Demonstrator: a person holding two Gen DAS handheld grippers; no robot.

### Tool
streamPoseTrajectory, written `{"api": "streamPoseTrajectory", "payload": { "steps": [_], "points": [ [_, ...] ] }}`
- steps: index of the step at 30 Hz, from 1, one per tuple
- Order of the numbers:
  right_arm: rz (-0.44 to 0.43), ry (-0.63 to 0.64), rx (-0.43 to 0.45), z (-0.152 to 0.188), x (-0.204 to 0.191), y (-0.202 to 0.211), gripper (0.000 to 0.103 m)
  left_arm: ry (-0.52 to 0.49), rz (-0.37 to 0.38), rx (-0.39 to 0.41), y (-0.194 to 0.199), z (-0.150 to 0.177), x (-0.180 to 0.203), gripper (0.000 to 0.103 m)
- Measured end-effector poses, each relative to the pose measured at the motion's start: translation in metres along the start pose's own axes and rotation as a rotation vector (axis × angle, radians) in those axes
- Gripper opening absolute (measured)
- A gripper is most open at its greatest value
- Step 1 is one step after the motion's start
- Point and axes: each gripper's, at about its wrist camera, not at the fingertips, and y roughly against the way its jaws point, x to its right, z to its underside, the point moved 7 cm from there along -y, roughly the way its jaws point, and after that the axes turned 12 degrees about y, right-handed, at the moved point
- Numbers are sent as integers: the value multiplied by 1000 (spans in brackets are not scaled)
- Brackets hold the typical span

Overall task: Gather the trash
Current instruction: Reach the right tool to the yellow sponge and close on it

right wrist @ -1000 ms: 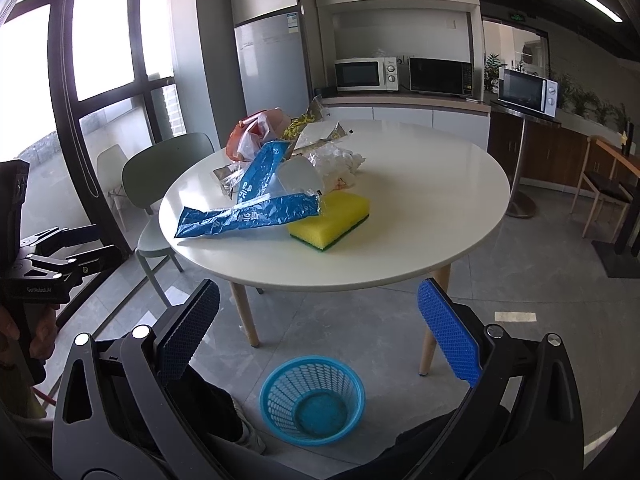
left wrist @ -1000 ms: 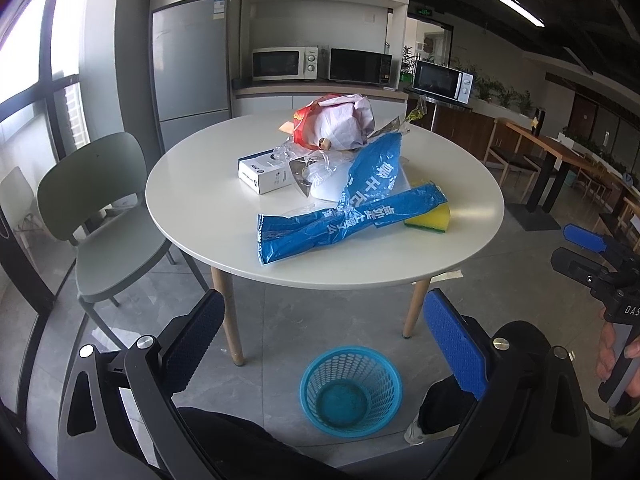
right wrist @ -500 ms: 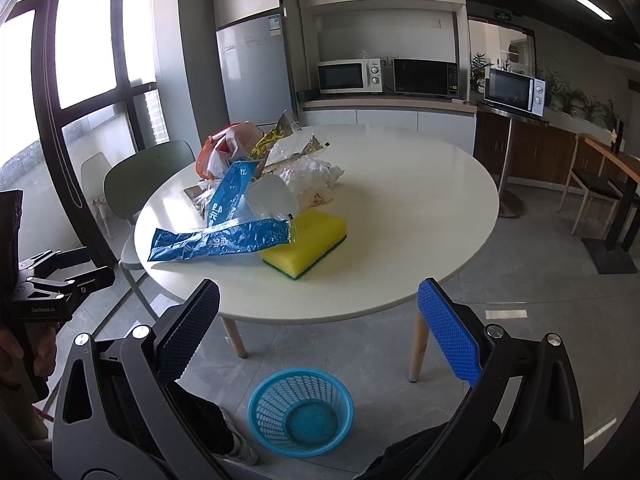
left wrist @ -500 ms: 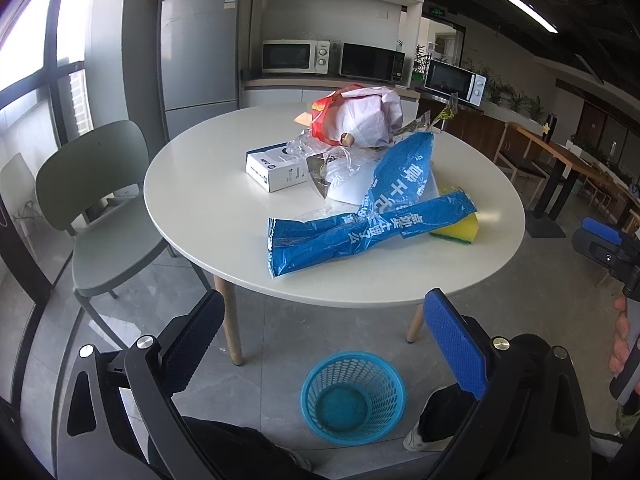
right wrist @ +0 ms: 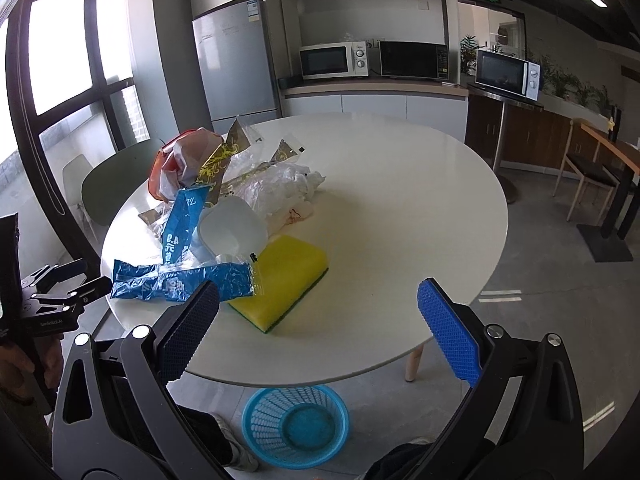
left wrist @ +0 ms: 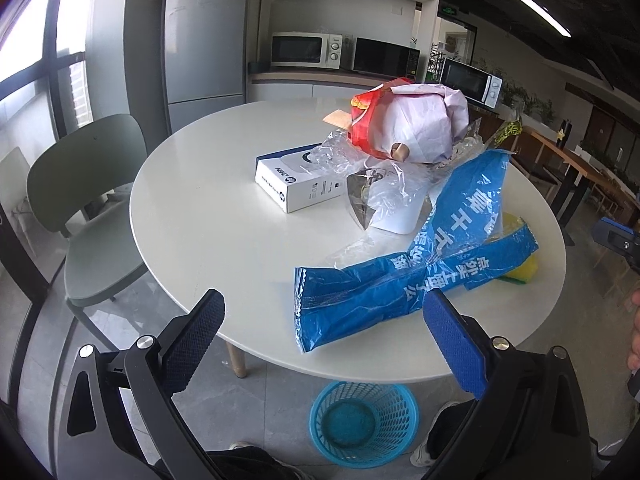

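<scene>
A heap of trash lies on the round white table (left wrist: 208, 216): two long blue wrappers (left wrist: 392, 296) (right wrist: 180, 280), a red and white bag (left wrist: 408, 128), crumpled clear plastic (right wrist: 280, 188), a white box (left wrist: 300, 184) and a yellow sponge (right wrist: 284, 280). A blue mesh basket (left wrist: 364, 420) (right wrist: 296, 424) stands on the floor under the table's near edge. My left gripper (left wrist: 324, 340) is open, hovering just before the near end of the lower blue wrapper. My right gripper (right wrist: 316, 332) is open, just short of the sponge. Both hold nothing.
A green chair (left wrist: 88, 200) stands at the table's left. A fridge (left wrist: 204, 52) and microwaves (right wrist: 332, 60) line the back counter. Wooden tables and chairs (right wrist: 592, 168) stand at the right. A person's shoe (left wrist: 436, 436) is beside the basket.
Both grippers have moved closer to the table, so the trash looms larger. Their fingers stay wide apart and nothing was picked up.
</scene>
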Motion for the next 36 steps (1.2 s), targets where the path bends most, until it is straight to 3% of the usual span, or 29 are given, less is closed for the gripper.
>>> {"api": "streamPoseTrajectory", "payload": {
  "steps": [15,31,33,35,36],
  "points": [
    [-11,-25,-204,-24,1,-84,95,29,60,-38,-33,-19,-17,95],
    [10,-9,-358,-18,-3,-131,94,22,125,-94,-57,-13,-20,91],
    [6,-8,-362,-17,-4,-131,91,20,129,-94,-61,-13,-21,90],
    [-12,-8,-366,-16,-8,-132,75,17,139,-96,-63,-15,-21,88],
    [-22,-11,-368,-16,-9,-132,73,16,144,-98,-64,-15,-20,87]
  ]
}}
